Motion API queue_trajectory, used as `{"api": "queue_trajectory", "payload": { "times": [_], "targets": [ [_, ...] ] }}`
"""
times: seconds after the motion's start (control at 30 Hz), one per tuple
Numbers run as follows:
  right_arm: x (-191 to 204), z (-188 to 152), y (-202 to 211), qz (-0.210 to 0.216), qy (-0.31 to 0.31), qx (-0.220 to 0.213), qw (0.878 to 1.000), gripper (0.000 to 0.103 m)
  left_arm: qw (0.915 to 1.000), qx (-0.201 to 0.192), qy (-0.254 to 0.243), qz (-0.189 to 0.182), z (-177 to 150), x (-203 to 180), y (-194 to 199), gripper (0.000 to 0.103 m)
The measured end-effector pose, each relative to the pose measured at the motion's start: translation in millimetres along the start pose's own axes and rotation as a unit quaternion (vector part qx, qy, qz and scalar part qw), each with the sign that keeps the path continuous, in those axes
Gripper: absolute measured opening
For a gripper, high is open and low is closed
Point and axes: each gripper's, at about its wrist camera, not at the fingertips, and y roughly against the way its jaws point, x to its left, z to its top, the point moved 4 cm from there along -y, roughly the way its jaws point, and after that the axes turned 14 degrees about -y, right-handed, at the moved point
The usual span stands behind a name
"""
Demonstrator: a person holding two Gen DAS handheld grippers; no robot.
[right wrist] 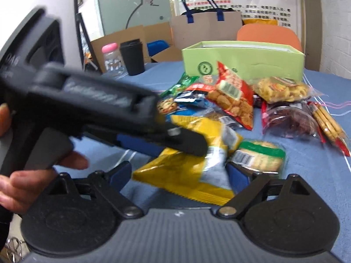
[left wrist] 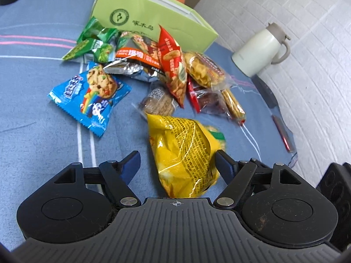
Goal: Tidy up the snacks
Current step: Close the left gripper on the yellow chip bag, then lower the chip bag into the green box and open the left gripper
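Yellow bag (left wrist: 184,160) sits between the fingers of the left gripper (left wrist: 177,157), tilted, its lower end near the gripper body; the right fingertip (left wrist: 223,160) touches or nearly touches the bag's side, while the left fingertip (left wrist: 131,161) stands clear of it with blue cloth (left wrist: 43,131) showing between. Left jaws are apart, not clamped. In the right wrist view the same yellow bag (right wrist: 186,171) lies between the right gripper's (right wrist: 179,173) fingers too, its serrated edge toward the camera; those jaws are also spread, and contact with the bag cannot be judged through the blur. The left gripper (right wrist: 184,140) crosses this view from the left, angled down over the bag, held by a hand (right wrist: 33,175) whose fingers curl around the grip. A small green-labelled pack (right wrist: 258,155) lies just right of the bag. Beyond, the rest of the snacks lie heaped on the cloth: blue cookie pack (left wrist: 90,96), red bag (left wrist: 173,63), green packs (left wrist: 94,43), clear packs (left wrist: 204,70). Green box (left wrist: 153,19) stands open behind the heap, touching it. White jug (left wrist: 261,48) stands well apart at the right.
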Motion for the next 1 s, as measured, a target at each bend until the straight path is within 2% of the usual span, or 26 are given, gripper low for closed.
{"api": "queue_trajectory", "payload": {
  "times": [0.13, 0.2, 0.23, 0.27, 0.33, 0.37, 0.47, 0.53, 0.67, 0.83, 1.0],
  "targets": [
    [-4, -1, -11, 0.013, -0.018, 0.014, 1.0, 0.094, 0.9999, -0.008, 0.005, 0.007, 1, 3, 1, 0.068],
    [1, -3, -15, 0.009, -0.002, 0.015, 1.0, 0.094, 1.0, 0.0, 0.008, -0.001, -1, 2, -7, 0.067],
    [4, -3, -15, 0.006, 0.006, 0.017, 1.0, 0.09, 1.0, -0.004, 0.004, -0.005, -2, 1, -7, 0.064],
    [7, -3, -13, 0.014, 0.01, 0.018, 1.0, 0.083, 1.0, -0.002, 0.001, -0.003, -3, 0, -8, 0.039],
    [11, -1, -6, 0.021, 0.015, 0.015, 1.0, 0.071, 0.9998, -0.002, 0.015, -0.015, -3, 1, -4, 0.03],
    [14, 1, -2, 0.022, 0.022, 0.012, 0.999, 0.067, 0.9997, -0.009, 0.017, -0.014, -2, 1, 2, 0.026],
    [23, 17, 9, 0.031, 0.037, -0.01, 0.999, 0.066, 0.9994, -0.03, 0.011, -0.015, 11, -4, 18, 0.026],
    [28, 32, 12, 0.031, 0.054, -0.028, 0.998, 0.066, 0.9985, -0.052, -0.014, -0.004, 25, -13, 29, 0.026],
    [32, 74, 14, 0.027, 0.082, -0.072, 0.994, 0.066, 0.995, -0.091, -0.041, 0.001, 67, -22, 39, 0.027],
    [15, 149, -14, 0.006, 0.118, -0.114, 0.986, 0.067, 0.9873, -0.134, -0.083, 0.017, 150, -22, 23, 0.027],
    [-10, 217, -69, -0.006, 0.131, -0.109, 0.985, 0.067, 0.9836, -0.149, -0.096, 0.033, 229, 3, -17, 0.027]
  ]
}}
